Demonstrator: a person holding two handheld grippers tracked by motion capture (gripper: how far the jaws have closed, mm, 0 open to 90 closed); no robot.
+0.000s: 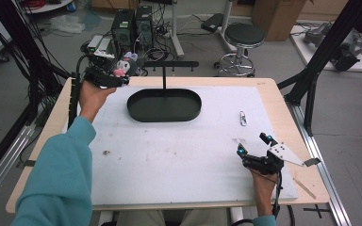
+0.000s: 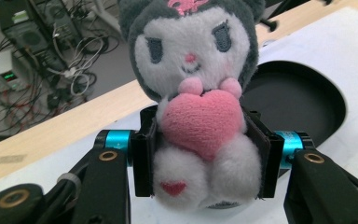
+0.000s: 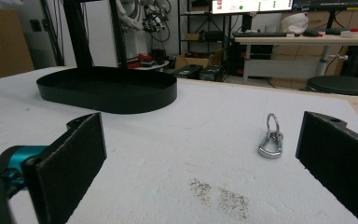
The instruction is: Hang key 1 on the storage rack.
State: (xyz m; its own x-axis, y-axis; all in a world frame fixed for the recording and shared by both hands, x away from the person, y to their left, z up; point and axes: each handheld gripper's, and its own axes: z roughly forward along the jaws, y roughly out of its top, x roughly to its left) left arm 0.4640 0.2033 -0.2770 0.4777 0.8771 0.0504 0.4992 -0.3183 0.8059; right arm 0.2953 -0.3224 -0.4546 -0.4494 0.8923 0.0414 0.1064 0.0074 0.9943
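My left gripper (image 1: 118, 79) is raised over the table's far left corner and shut on a small plush toy (image 2: 197, 100), grey and white with a pink heart, squeezed at the body between both pads. The same plush toy (image 1: 125, 66) is above and left of a black oval tray (image 1: 164, 104) with an upright T-shaped stand (image 1: 164, 70). My right gripper (image 1: 253, 144) is open low over the white mat at the near right, its jaws wide apart. A silver carabiner clip (image 3: 271, 137) lies on the mat ahead of it, also the carabiner clip (image 1: 242, 117) right of the tray.
A white mat (image 1: 179, 155) covers most of the wooden table (image 1: 283, 101). Dark smudges (image 3: 219, 196) mark the mat near the right gripper. Behind the table stand a round stool (image 1: 243, 42), computer cases (image 1: 132, 26) and black frame posts (image 1: 325, 52).
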